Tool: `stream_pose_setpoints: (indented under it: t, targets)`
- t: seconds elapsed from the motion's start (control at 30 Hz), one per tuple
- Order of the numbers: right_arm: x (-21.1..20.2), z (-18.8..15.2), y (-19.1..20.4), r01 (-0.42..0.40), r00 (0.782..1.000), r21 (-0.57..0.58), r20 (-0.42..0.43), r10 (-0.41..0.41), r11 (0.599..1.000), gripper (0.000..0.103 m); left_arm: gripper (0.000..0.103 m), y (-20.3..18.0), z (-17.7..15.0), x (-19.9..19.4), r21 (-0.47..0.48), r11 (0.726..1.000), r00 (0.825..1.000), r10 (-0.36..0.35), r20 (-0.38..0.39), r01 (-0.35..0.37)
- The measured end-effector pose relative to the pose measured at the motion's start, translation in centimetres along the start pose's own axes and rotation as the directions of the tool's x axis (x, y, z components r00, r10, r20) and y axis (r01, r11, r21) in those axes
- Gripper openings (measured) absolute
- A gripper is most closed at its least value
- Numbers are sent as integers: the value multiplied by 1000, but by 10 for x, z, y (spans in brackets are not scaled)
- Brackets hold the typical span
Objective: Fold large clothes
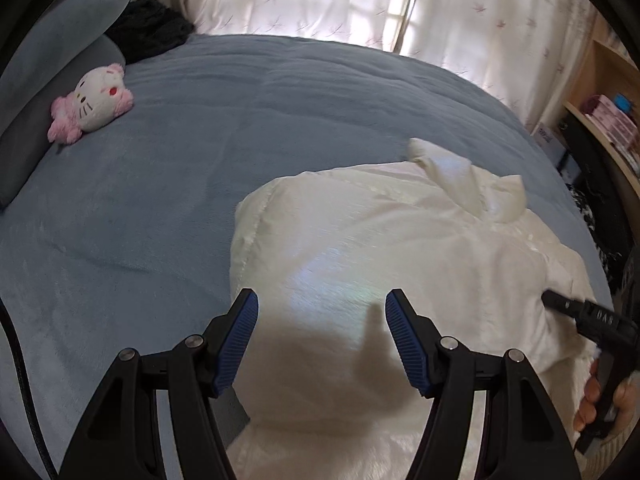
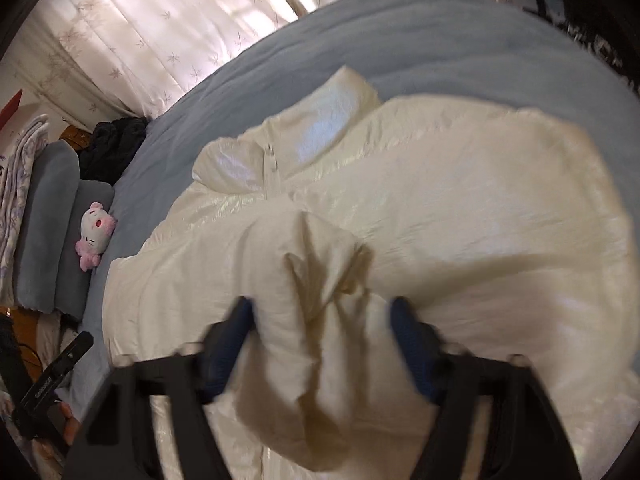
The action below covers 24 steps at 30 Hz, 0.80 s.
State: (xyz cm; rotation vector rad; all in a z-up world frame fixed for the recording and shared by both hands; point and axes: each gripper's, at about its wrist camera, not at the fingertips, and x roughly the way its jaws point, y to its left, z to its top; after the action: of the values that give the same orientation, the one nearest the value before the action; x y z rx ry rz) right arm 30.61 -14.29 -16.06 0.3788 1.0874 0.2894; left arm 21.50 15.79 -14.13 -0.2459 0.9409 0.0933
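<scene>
The left gripper (image 1: 322, 338) hangs with its blue-padded jaws spread wide and nothing between them, while at its four o'clock the right hand (image 1: 604, 398) clasps the handle of the right gripper (image 2: 320, 344), whose blurred jaws stand apart around a bunched fold of cloth.

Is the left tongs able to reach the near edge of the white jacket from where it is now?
Probably yes. The left tongs is open and hangs right over the white jacket, with nothing between its fingers and the fabric. The right tongs has a bunched fold between its fingers further to the side.
</scene>
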Motion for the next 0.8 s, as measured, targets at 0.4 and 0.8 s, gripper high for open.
stream_pose_setpoints:
  t: [0.4,0.8]
  targets:
    - [-81,14,29,50,950,-138,311,-5,989,10,63,-26,8,12,-18,1000,996,24,85,-23]
    - [1,1,-22,183,972,-89,168,-166,979,28,59,-58,-1,81,114,974,978,189,83,-198]
